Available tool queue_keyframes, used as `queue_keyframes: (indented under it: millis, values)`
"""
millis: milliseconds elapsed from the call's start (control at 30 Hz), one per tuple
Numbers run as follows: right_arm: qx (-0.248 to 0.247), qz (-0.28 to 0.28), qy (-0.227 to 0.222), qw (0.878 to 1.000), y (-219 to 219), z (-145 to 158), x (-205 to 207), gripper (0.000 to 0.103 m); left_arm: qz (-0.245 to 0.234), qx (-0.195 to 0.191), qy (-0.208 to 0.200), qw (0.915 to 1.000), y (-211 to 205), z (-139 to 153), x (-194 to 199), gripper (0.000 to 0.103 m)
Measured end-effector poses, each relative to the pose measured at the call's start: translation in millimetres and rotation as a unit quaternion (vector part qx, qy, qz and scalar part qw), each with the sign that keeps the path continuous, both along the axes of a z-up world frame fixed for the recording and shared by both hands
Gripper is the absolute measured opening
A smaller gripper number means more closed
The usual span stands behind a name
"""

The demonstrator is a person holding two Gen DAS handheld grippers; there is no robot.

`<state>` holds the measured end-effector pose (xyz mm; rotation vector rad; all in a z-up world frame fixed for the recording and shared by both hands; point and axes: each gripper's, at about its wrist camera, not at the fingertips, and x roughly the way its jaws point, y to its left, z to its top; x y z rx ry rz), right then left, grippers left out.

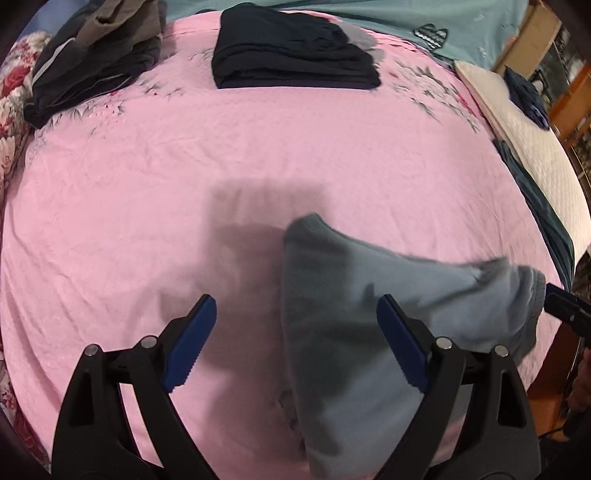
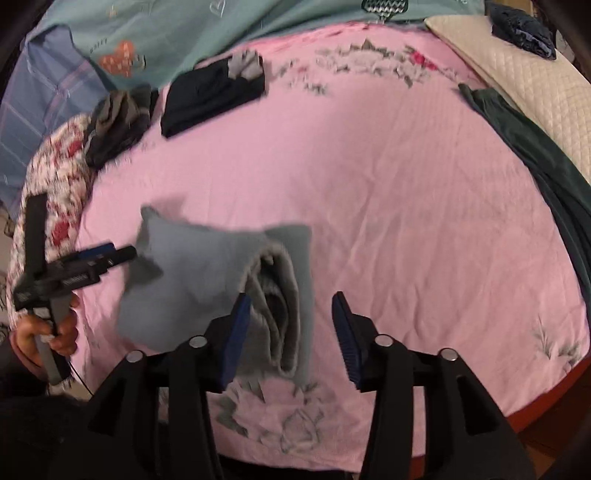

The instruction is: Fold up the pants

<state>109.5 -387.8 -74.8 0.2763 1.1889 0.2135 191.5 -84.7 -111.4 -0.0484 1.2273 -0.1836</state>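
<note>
So the grey pants (image 2: 207, 284) are bunched into a folded bundle on the near part of the pink bedsheet (image 2: 388, 206), a bit left of centre in the right wrist view. The waistband opening faces the right camera, and you can see the layers of fabric stacked inside it. In the left wrist view the same bundle sits at the near right, partly under that gripper's shadow, and it's motion-blurred in both shots.

Left gripper (image 1: 295, 339) hangs over the sheet with its jaws spread wide and nothing between them; the pants lie below, mostly under the right blue pad. From the right camera you can see it side-on at the left edge, held in the person's hand (image 2: 48, 332), with its tip right at the pants' left edge. Can't tell if it's actually touching.

Right gripper (image 2: 291, 336) also has its jaws released, empty, hovering just over the right end of the bundle.

Far side of the bed: a folded dark navy garment (image 1: 295, 51), and to its left a rumpled pile of dark clothes (image 1: 92, 55). There's a teal blanket (image 2: 184, 33) beyond those, a floral quilt (image 2: 55, 192) at the left edge, a cream quilted pillow (image 2: 517, 85) at the right, and a dark green garment (image 2: 535, 162) draped along the right side.
</note>
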Motion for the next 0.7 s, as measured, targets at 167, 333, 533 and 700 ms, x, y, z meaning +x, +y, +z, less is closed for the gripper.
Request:
queue_keyframes:
  millis: [167,333,533,700]
  values:
    - [0.01,0.019,0.013,1.0,15.0,-21.0,32.5,0.051,-0.01,-0.04,0.037,0.9985,-3.2,-21.4,13.9,0.09]
    - [0.043,0.042,0.048,0.997,16.8,-33.9,45.5,0.051,-0.03,-0.06,0.043,0.9968,-12.9,-29.0,16.7,0.089]
    - [0.044,0.043,0.008,0.998,14.9,8.4,38.4,0.055,-0.04,-0.053,0.033,0.9973,-19.4,-30.8,19.3,0.088]
    - [-0.095,0.072,0.029,0.992,41.3,-29.0,50.5,0.055,-0.056,-0.068,0.028,0.9957,-18.0,-29.5,18.3,0.079]
